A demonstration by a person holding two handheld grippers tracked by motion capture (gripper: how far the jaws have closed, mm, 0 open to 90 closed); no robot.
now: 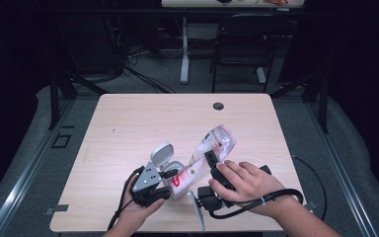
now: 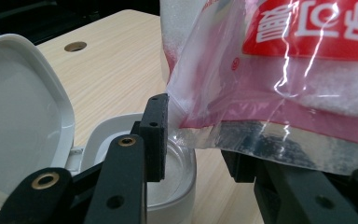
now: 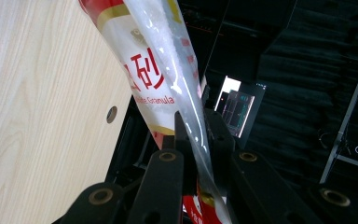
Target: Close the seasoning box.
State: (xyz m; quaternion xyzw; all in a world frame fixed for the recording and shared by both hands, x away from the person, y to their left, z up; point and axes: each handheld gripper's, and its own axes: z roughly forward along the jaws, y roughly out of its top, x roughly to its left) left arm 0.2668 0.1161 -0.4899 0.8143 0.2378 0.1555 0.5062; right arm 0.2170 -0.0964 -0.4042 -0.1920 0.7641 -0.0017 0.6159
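Note:
A clear plastic bag of white granules point(image 1: 212, 145) with a red label slants over the table, its upper end far and right, its lower end near the left gripper. My right gripper point(image 1: 209, 158) is shut on the bag's middle; in the right gripper view the bag point(image 3: 149, 70) is pinched flat between the jaws point(image 3: 198, 135). A white container point(image 1: 171, 167) with its hinged lid point(image 1: 162, 153) up stands under the bag's lower end. In the left gripper view the jaws point(image 2: 198, 149) stand apart above the container point(image 2: 177, 186), with the bag's sealed edge point(image 2: 284, 84) hanging between them; the right pad is hidden behind the bag.
The pale wooden table point(image 1: 143, 118) has a round cable hole point(image 1: 218, 106) near its far edge. A dark chair point(image 1: 242, 44) and a desk leg point(image 1: 184, 54) stand beyond it. Both forearms come in over the near edge, with cables trailing from the grippers.

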